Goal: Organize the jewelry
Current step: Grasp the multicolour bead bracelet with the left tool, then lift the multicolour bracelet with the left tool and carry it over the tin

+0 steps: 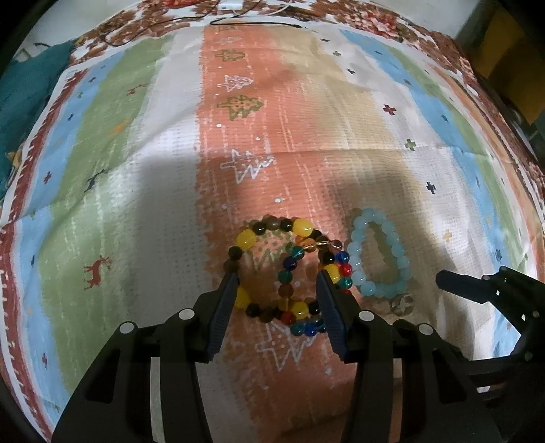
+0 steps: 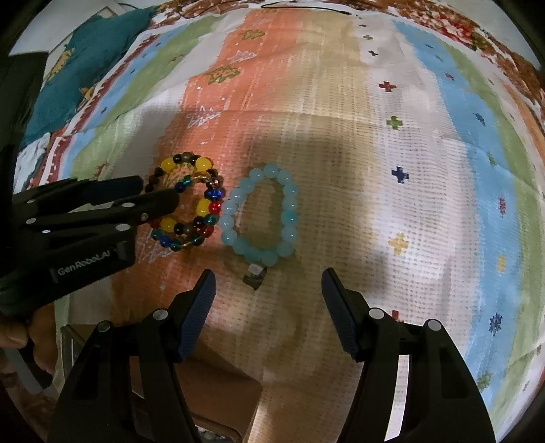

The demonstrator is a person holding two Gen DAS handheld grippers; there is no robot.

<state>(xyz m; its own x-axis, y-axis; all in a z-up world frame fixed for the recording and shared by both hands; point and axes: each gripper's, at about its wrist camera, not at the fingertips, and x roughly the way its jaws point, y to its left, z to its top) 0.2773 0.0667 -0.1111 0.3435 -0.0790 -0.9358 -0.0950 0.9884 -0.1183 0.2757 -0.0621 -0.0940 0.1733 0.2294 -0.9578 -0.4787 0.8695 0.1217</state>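
Observation:
Two overlapping bracelets lie on the patterned cloth: one of yellow and dark beads (image 1: pixel 246 238) and one of mixed coloured beads (image 1: pixel 289 265). A light blue bead bracelet (image 1: pixel 359 269) with a small charm lies to their right. My left gripper (image 1: pixel 276 276) is open, its fingers straddling the overlapped bracelets, low over the cloth. In the right wrist view the left gripper (image 2: pixel 158 191) reaches over the yellow bracelet (image 2: pixel 204 163). My right gripper (image 2: pixel 269 276) is open and empty, just in front of the blue bracelet (image 2: pixel 289 208).
The striped cloth (image 1: pixel 136 170) covers the whole surface. A teal cloth (image 2: pixel 85 68) lies at the far left. A brown cardboard box (image 2: pixel 211 392) sits below the right gripper. Cables run along the far edge (image 1: pixel 238 20).

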